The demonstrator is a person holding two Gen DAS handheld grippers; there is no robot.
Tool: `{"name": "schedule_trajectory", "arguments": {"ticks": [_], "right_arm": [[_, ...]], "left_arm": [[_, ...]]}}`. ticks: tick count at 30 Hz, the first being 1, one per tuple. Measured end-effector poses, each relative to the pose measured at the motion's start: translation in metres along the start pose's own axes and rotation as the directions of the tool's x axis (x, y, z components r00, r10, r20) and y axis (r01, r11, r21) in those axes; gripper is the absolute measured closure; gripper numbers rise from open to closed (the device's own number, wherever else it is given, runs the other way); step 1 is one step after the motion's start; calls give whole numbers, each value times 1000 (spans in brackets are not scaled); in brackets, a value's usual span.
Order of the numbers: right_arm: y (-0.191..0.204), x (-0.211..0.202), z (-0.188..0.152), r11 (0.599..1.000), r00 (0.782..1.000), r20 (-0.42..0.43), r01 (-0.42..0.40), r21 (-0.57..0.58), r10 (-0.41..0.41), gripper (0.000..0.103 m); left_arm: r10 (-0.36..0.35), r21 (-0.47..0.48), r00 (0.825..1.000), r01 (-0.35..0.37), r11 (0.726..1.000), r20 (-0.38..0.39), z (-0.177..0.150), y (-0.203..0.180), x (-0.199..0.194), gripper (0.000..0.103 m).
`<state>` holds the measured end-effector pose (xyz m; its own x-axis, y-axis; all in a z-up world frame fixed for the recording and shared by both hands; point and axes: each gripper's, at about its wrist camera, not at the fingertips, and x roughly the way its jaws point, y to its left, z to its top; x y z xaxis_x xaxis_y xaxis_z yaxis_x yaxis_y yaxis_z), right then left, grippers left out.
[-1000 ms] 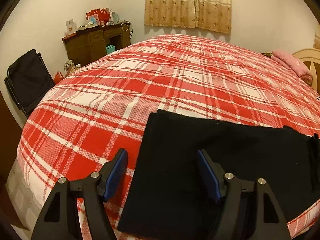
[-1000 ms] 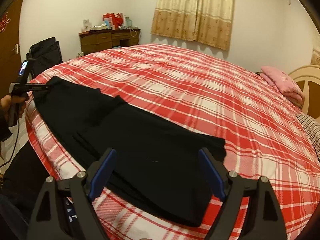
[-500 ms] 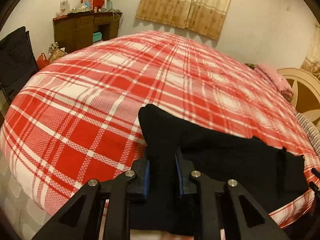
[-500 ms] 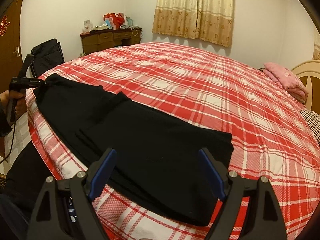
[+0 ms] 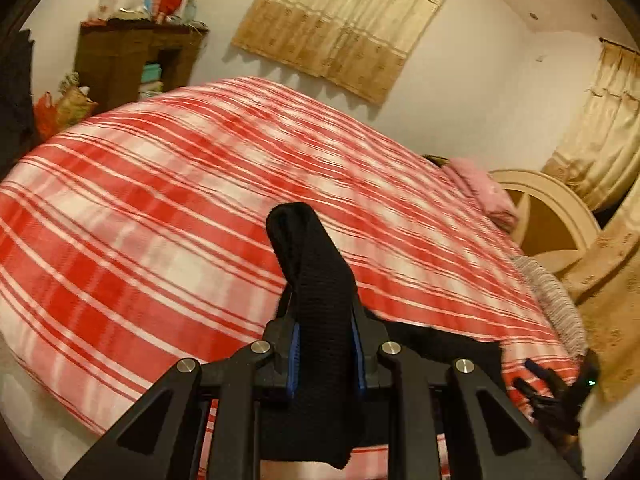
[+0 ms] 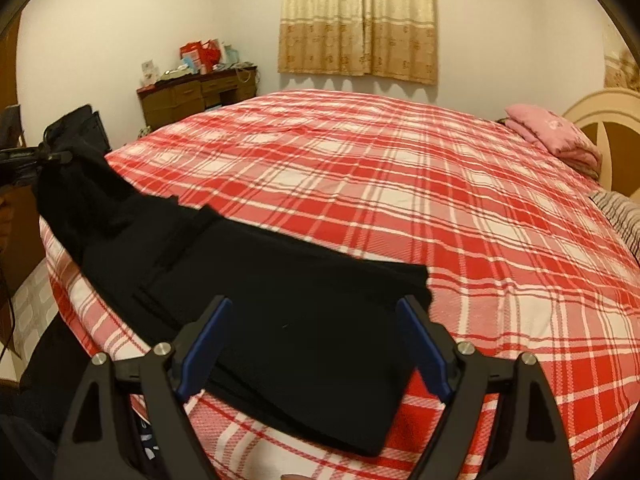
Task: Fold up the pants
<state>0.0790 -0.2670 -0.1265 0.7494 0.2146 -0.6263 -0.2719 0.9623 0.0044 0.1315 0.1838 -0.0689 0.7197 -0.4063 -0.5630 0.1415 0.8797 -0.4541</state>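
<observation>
- A bed with a red-and-white plaid cover fills the middle of both views; in the left wrist view its pattern is smeared by blur.
- The black pants lie along the bed's near edge, from the lower middle of the right wrist view up to its left edge, where one end is lifted off the cover.
- The left claw is pinching that raised end, a bunched fold of black cloth standing up between its blue pads.
- The right claw is spread wide at the bottom of its frame, over the flat end of the pants, its pads clear of the cloth.
- A dark wooden desk with red bags and boxes on top stands against the white wall at upper left.
- Beige patterned curtains hang at top centre.
- A pink folded cloth rests beside a cream headboard at right.
</observation>
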Motion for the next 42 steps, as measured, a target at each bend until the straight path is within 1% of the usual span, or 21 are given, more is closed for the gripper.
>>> {"name": "schedule_trajectory", "arguments": {"ticks": [4, 7, 9, 14, 18, 21, 22, 25, 26, 28, 30, 32, 35, 36, 37, 38, 40, 41, 42], "right_arm": [[-15, -5, 4, 999, 1000, 15, 13, 43, -14, 17], [-24, -6, 6, 998, 1000, 20, 17, 65, -19, 17], [-29, -6, 8, 997, 999, 23, 21, 72, -23, 17], [-43, -8, 9, 995, 999, 33, 36, 94, -39, 17], [-65, -7, 10, 986, 998, 29, 57, 160, -62, 17], [-83, -6, 9, 972, 997, 17, 63, 227, -69, 17], [-87, -5, 8, 968, 998, 13, 62, 243, -67, 17], [-95, -3, 6, 961, 998, 3, 65, 270, -68, 17], [-96, -3, 6, 960, 998, 1, 67, 271, -70, 17], [-98, 0, 5, 959, 997, -9, 75, 275, -75, 17], [-100, 1, 4, 957, 997, -15, 78, 279, -77, 17], [-103, 2, 4, 955, 997, -20, 83, 284, -81, 17], [-107, 4, 2, 951, 996, -31, 91, 294, -85, 17], [-108, 5, 1, 950, 996, -35, 91, 299, -84, 17], [-109, 6, 1, 949, 996, -39, 91, 302, -83, 17], [-110, 7, 1, 948, 996, -41, 90, 304, -82, 17], [-113, 9, -1, 945, 996, -47, 89, 315, -78, 17], [-115, 10, -1, 943, 996, -49, 89, 320, -78, 17], [-117, 10, -2, 940, 996, -51, 92, 328, -80, 17]], "left_arm": [[-72, 8, 997, 72, 997, -17, -1, -39, 7, 82], [-112, 43, 993, 114, 993, -32, -3, -72, 16, 82], [-134, 59, 990, 136, 989, -45, -4, -86, 21, 82], [-188, 105, 978, 197, 975, -93, -9, -129, 39, 82], [-220, 143, 965, 239, 960, -140, -17, -161, 54, 82], [-224, 164, 959, 252, 954, -172, -24, -180, 66, 82], [-229, 173, 954, 262, 949, -193, -28, -189, 74, 82], [-227, 193, 946, 274, 942, -231, -38, -207, 91, 82], [-221, 201, 946, 271, 941, -238, -40, -212, 96, 82], [-200, 221, 946, 259, 940, -255, -48, -220, 111, 82], [-161, 252, 950, 230, 940, -267, -57, -228, 129, 82], [-135, 269, 948, 215, 939, -287, -69, -231, 146, 82], [-88, 305, 952, 180, 935, -294, -84, -238, 167, 81], [-85, 300, 950, 179, 937, -301, -89, -240, 171, 80], [-98, 290, 945, 194, 937, -313, -94, -243, 174, 76], [-118, 290, 940, 215, 932, -319, -98, -247, 173, 75], [-162, 320, 934, 267, 909, -318, -106, -259, 163, 75], [-179, 342, 933, 286, 895, -311, -109, -264, 157, 75], [-179, 380, 939, 287, 879, -295, -111, -270, 149, 74]]}}
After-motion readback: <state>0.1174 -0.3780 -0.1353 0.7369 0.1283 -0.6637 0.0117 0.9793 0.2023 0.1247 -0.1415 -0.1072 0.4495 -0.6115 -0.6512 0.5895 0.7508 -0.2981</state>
